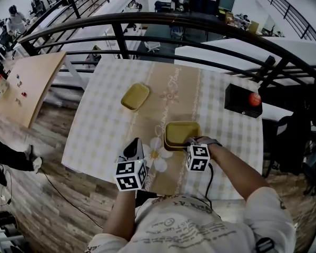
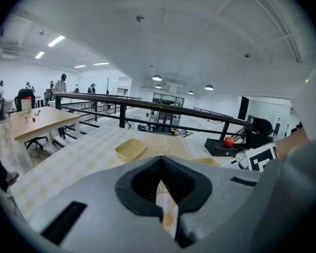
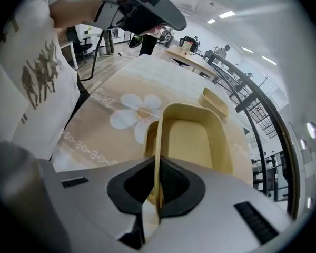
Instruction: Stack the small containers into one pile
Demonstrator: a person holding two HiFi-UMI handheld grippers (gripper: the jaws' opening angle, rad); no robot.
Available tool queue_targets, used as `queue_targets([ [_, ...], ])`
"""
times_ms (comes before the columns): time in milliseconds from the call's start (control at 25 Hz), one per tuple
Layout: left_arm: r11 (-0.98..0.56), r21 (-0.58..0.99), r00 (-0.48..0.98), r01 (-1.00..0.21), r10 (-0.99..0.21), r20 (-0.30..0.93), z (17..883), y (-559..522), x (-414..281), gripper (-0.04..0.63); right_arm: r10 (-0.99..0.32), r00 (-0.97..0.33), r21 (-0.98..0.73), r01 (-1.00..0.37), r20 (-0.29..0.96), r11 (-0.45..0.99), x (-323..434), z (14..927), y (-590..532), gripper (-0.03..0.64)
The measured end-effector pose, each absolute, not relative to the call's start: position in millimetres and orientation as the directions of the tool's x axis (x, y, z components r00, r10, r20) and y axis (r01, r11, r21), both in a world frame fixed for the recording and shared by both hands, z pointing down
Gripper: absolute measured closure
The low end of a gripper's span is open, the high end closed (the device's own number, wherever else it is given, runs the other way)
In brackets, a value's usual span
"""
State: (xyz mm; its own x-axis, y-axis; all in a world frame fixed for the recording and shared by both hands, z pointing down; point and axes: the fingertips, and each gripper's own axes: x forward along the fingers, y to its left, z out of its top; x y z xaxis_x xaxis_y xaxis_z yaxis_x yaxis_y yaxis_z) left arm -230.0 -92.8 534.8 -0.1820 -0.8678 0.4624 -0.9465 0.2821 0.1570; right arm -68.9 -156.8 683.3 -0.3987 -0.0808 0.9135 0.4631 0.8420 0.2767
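In the right gripper view my right gripper (image 3: 157, 191) is shut on the near rim of a small yellow container (image 3: 192, 138). That container sits inside a second yellow one (image 3: 149, 136) on the flowered cloth. The head view shows this pair (image 1: 181, 133) at mid-table, with my right gripper (image 1: 190, 143) at its near right corner. A third yellow container (image 1: 135, 96) lies alone farther back on the left, also visible as a container (image 2: 130, 149) in the left gripper view. My left gripper (image 1: 136, 143) hangs over the white flower print to the left of the pair, its jaws (image 2: 160, 186) shut and empty.
A black box (image 1: 242, 101) with a red ball (image 1: 254, 99) on it stands at the table's back right. A dark railing (image 1: 147, 20) runs behind the table. A wooden table (image 1: 29, 83) stands off to the left. The table's near edge is close to the person's body.
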Motion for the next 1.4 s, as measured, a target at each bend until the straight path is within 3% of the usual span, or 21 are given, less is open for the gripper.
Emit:
queue_targets([
  [1160, 0.300, 0.145, -0.197, -0.943, -0.852, 0.486, 541, -83, -238, 0.589, -0.007, -0.323, 0.179, 0.507, 0.946, 0.843, -64, 714, -143, 0.607],
  [1400, 0.296, 0.148, -0.189, -0.944, -0.849, 0.493, 544, -86, -238, 0.589, 0.059, -0.315, 0.106, 0.481, 0.947, 0.870, -64, 711, -138, 0.485],
])
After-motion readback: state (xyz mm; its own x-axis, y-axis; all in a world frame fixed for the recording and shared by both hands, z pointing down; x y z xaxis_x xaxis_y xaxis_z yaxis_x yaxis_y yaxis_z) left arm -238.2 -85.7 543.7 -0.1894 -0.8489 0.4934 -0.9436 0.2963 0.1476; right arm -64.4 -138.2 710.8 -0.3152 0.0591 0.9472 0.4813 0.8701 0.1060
